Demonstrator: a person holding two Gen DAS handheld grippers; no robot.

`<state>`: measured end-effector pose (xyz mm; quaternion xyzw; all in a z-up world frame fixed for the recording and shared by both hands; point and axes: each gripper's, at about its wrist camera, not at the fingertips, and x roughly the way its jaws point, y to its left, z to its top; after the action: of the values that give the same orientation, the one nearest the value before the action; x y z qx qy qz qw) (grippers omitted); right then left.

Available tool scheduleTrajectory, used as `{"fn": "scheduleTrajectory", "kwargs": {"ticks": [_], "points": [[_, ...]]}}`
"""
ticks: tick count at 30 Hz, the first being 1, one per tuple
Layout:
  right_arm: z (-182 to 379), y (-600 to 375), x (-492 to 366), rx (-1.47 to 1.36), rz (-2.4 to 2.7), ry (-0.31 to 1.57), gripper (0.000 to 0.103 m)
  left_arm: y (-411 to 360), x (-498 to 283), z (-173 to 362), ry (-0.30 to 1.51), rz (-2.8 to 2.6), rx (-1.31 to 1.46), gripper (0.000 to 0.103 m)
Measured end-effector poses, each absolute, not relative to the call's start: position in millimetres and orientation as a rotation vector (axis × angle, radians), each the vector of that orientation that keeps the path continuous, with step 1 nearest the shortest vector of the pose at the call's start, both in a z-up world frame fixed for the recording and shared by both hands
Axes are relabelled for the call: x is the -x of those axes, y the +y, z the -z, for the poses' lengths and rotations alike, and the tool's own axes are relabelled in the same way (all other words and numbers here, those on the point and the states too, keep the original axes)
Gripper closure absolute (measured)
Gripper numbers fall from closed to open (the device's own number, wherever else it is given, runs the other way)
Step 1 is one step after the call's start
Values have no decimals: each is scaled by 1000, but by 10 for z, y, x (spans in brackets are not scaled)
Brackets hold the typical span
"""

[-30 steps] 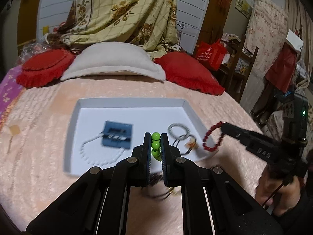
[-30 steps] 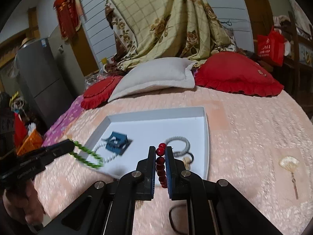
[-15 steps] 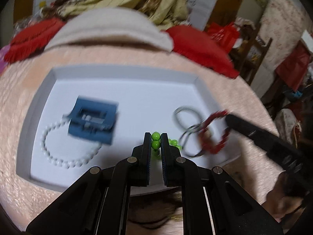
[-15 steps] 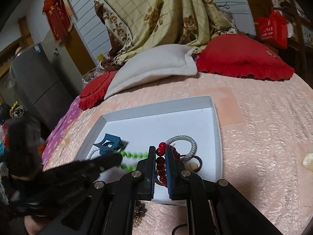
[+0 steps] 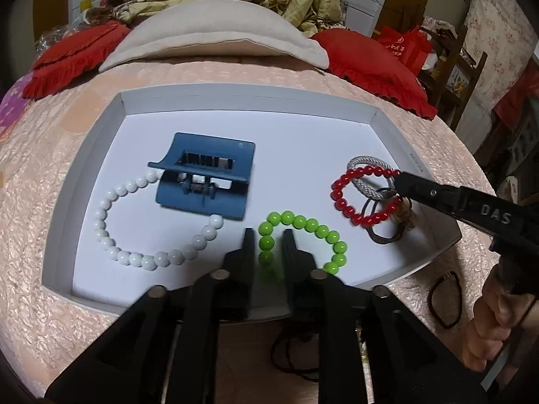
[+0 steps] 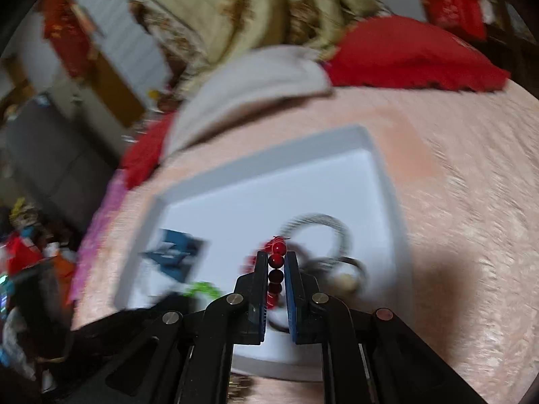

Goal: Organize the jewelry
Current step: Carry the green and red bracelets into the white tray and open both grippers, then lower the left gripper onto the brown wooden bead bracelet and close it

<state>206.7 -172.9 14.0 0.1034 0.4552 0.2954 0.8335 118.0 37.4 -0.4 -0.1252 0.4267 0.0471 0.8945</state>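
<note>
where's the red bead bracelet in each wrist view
Left wrist view: the red bead bracelet lies at the right side of the white tray, over the grey braided ring, with the right gripper at its far end.
Right wrist view: red bead bracelet low centre, between the right gripper's closed fingers.
Shared landmark: the blue hair claw, left of the bracelet in both.

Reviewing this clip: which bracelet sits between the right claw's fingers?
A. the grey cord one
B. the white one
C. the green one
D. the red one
D: in the right wrist view the red bracelet is pinched between the right claw fingers, over the tray; the green bracelet lies at the left claw, whose jaws are opening.
</note>
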Motion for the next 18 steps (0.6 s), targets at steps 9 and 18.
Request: {"fn": "scheduleTrajectory", "kwargs": {"ticks": [9,18], "points": [[-185,-1814,-2033,-212,-623,959,75,501,-924,-157,807,-138,254,57],[-338,-2005,-1616,-82,-597,855,68,658,-456,-228,786,-226,244,56]]}}
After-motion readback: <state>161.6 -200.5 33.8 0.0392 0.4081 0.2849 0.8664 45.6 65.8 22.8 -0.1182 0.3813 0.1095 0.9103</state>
